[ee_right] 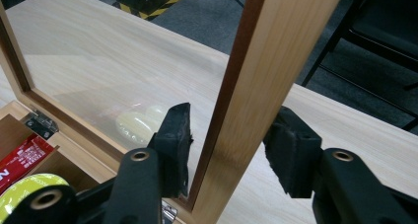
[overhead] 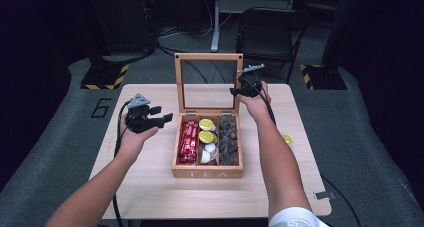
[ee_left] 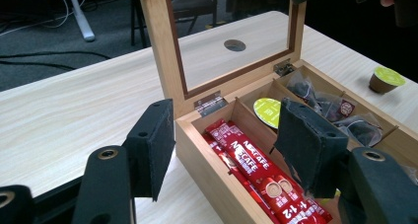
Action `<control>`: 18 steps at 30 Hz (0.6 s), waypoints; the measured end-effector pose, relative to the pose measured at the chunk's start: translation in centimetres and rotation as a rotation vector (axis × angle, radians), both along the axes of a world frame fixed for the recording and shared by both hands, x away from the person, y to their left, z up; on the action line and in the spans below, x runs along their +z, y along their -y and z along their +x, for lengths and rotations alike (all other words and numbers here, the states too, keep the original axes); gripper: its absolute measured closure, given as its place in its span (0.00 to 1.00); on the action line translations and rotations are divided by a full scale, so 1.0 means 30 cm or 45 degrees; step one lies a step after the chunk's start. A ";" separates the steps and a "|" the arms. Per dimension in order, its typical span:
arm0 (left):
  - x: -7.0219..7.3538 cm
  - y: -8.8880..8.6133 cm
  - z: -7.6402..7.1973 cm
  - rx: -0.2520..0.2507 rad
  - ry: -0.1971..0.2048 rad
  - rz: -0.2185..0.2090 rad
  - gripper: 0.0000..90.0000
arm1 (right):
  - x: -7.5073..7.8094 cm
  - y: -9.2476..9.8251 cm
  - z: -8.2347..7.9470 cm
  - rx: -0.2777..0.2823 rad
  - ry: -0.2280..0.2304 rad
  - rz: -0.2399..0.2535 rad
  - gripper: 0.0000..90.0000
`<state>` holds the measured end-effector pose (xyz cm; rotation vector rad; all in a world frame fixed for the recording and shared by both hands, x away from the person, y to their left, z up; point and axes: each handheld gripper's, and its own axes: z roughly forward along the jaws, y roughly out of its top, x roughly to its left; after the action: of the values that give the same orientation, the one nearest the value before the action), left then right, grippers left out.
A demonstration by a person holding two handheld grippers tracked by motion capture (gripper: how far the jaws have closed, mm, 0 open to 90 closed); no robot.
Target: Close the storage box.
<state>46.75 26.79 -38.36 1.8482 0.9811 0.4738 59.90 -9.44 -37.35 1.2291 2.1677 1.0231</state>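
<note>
Bench (overhead: 150, 182) carries the tea box (overhead: 207, 173) at centre, lid (overhead: 208, 57) standing upright. In the box, left to right: red sachets (overhead: 189, 142), green pods (overhead: 206, 130), dark tea bags (overhead: 229, 139). My right tool (ee_right: 227, 147) straddles the lid's right frame edge; I can't tell if the pads press. My left tool (ee_left: 224, 145) hangs open and empty, just left of the box.

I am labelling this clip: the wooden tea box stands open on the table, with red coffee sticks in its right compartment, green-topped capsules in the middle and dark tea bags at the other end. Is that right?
Not quite. The red coffee sticks lie in the left compartment of the open wooden tea box, as the high view shows. The green-topped capsules are in the middle and the dark tea bags in the right compartment.
</note>
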 end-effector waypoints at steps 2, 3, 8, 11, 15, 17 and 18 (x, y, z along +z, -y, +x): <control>0.000 0.000 0.001 0.002 0.002 0.000 0.44 | 0.004 0.010 0.000 0.006 0.004 -0.019 0.67; -0.001 0.001 0.002 0.003 0.002 -0.002 0.44 | 0.004 0.014 -0.001 0.002 -0.010 0.007 0.68; -0.001 0.009 0.006 -0.001 0.001 0.002 0.44 | 0.013 0.027 -0.008 -0.001 -0.035 0.049 0.70; 0.002 0.013 0.010 -0.004 -0.002 0.010 0.44 | 0.016 0.025 -0.020 -0.009 -0.037 0.054 0.71; 0.005 0.024 0.017 -0.004 0.003 0.012 0.44 | 0.016 0.037 -0.038 0.014 -0.015 0.060 0.72; 0.010 0.031 0.020 -0.004 0.006 0.005 0.44 | 0.017 0.039 -0.048 0.019 -0.005 0.063 0.72; 0.014 0.033 0.021 -0.005 0.008 0.008 0.44 | 0.017 0.039 -0.055 0.016 -0.009 0.070 0.72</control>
<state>47.37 25.81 -37.93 1.8528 0.9725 0.4804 58.25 -10.62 -36.83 1.2469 2.1684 1.0921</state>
